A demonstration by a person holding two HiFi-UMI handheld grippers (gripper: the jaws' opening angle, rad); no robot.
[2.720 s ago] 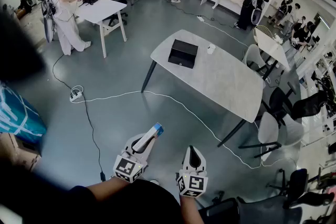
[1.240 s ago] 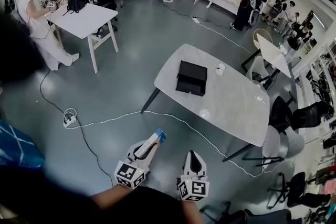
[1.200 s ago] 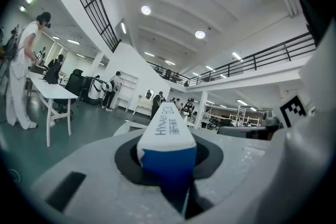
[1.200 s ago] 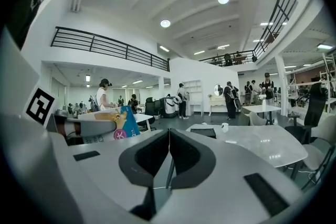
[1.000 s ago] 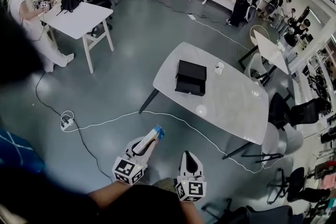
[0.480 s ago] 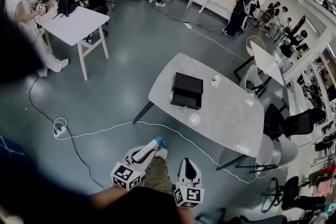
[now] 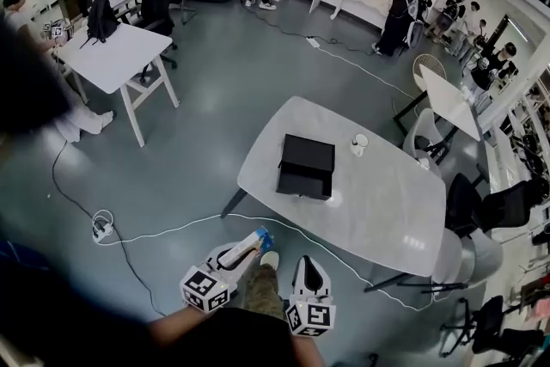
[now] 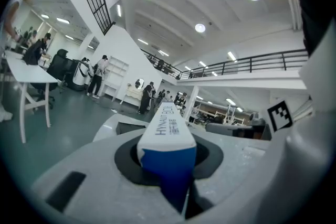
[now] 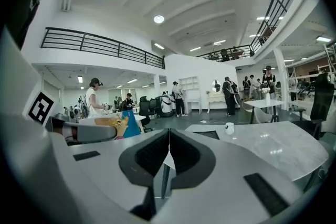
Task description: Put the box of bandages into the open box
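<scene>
The box of bandages (image 7: 252, 243) is white with a blue end and juts forward out of my left gripper (image 7: 245, 249), low in the head view. The left gripper view has the box (image 8: 167, 136) clamped between the dark pads (image 8: 128, 157). An open black box (image 7: 307, 166) lies on a pale grey table (image 7: 378, 202) some way ahead, well apart from both grippers. My right gripper (image 7: 311, 266) hangs beside the left one, shut and empty. The right gripper view has its jaws (image 9: 169, 149) closed edge to edge, with the black box (image 9: 208, 134) beyond.
A white cup (image 7: 358, 144) stands on the table past the black box. A white cable (image 7: 172, 228) and a power strip (image 7: 101, 228) lie on the floor. A white table (image 7: 116, 56) stands at the left, chairs (image 7: 481, 202) at the right, several people behind.
The grey table and black box have drawn closer and lower in the head view. A leg and shoe now show between the grippers. Both grippers keep their hold and places.
</scene>
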